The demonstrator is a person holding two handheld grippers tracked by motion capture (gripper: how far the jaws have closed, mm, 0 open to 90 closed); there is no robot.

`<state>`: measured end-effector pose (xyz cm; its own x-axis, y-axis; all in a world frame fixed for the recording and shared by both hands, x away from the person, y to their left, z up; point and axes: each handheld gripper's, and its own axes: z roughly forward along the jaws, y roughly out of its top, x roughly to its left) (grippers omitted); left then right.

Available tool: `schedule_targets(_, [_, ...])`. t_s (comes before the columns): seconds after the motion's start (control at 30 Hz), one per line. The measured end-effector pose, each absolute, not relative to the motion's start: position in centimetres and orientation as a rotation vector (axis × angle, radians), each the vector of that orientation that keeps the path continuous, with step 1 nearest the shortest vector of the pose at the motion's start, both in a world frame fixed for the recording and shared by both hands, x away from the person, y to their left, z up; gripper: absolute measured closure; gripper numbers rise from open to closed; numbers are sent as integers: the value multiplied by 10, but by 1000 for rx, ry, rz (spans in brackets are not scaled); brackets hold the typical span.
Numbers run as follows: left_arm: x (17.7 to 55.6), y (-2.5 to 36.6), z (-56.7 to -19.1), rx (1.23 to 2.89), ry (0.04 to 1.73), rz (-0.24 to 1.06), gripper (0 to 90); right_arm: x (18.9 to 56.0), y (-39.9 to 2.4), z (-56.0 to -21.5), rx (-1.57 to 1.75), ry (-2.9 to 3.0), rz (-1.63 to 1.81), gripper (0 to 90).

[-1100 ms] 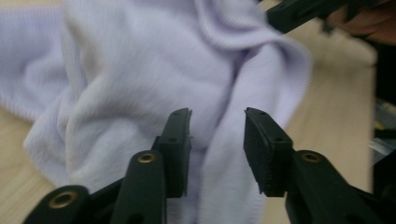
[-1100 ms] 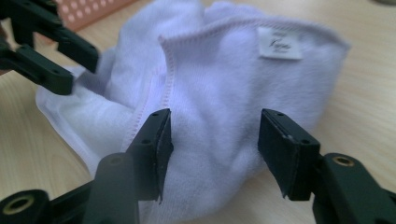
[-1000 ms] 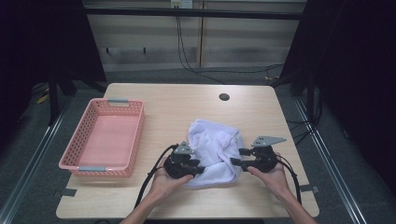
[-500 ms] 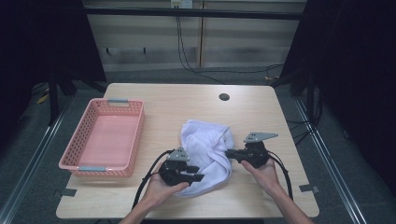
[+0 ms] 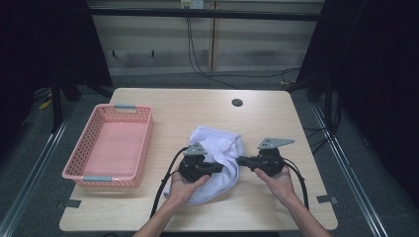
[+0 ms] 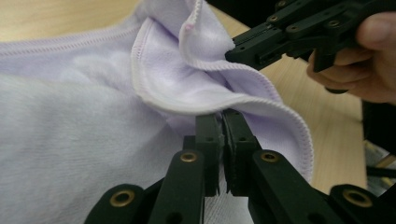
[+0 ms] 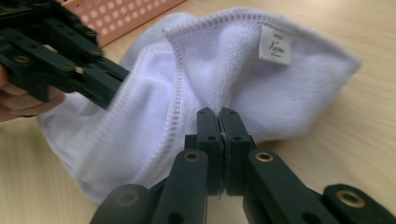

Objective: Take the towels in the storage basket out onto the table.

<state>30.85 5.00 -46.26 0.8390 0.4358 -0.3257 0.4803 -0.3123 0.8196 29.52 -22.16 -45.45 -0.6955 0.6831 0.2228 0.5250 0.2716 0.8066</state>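
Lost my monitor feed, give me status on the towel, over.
Left gripper shut on towel edge. Right gripper shut on its hem. Towel bunched on table, beside pink basket. Nothing in the way.

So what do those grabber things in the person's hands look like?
Both are black. The left gripper and right gripper each have two flat jaws with brass-coloured rivets, a grey three-cornered plate on top, and a black cable trailing back. The forearms are bare, no sleeves.

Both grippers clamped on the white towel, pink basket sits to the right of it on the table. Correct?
Not quite: the pink basket sits to the left of the white towel, as the high view shows. The rest holds: the left gripper and the right gripper are each shut on the towel's edge, seen in their own gripper views.
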Motion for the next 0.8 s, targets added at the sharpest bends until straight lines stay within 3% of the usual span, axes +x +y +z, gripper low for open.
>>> schedule_targets(0.57, [312,96,-427,1832,719,37,882,296,-265,-434,1208,2203,1397,895])
schedule_targets(0.8, [324,116,-407,1828,770,152,884,316,-287,-428,1275,2119,1350,895])
